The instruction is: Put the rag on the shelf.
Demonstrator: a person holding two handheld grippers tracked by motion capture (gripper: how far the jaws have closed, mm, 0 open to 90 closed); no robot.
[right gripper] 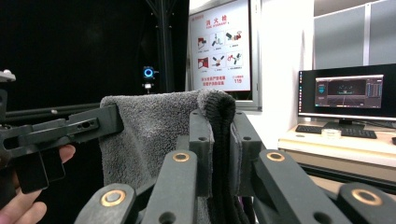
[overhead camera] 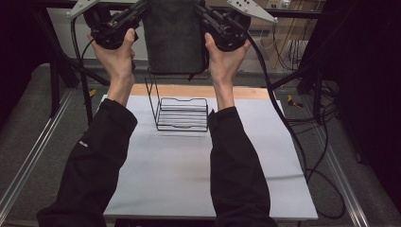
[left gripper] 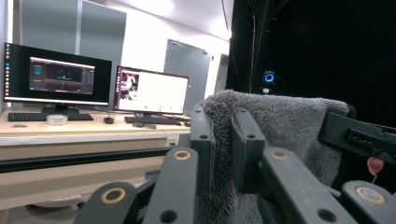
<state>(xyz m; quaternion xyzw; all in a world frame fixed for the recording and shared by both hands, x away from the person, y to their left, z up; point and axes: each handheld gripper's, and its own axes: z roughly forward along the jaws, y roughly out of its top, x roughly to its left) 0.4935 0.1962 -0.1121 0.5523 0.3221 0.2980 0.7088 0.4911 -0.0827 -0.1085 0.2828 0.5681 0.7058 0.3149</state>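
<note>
A dark grey towel hangs high above the table, stretched between my two grippers. My left gripper is shut on the towel's left top corner; in the left gripper view its jaws pinch the grey towel edge at my left gripper. My right gripper is shut on the right top corner; in the right gripper view the towel fold sits between the jaws of my right gripper. Below the towel a black wire rack stands on the white table.
Cables trail down the table's right side. A wooden strip borders the table's far edge. A black frame post stands at the back left. A desk with monitors and a wall poster lie beyond.
</note>
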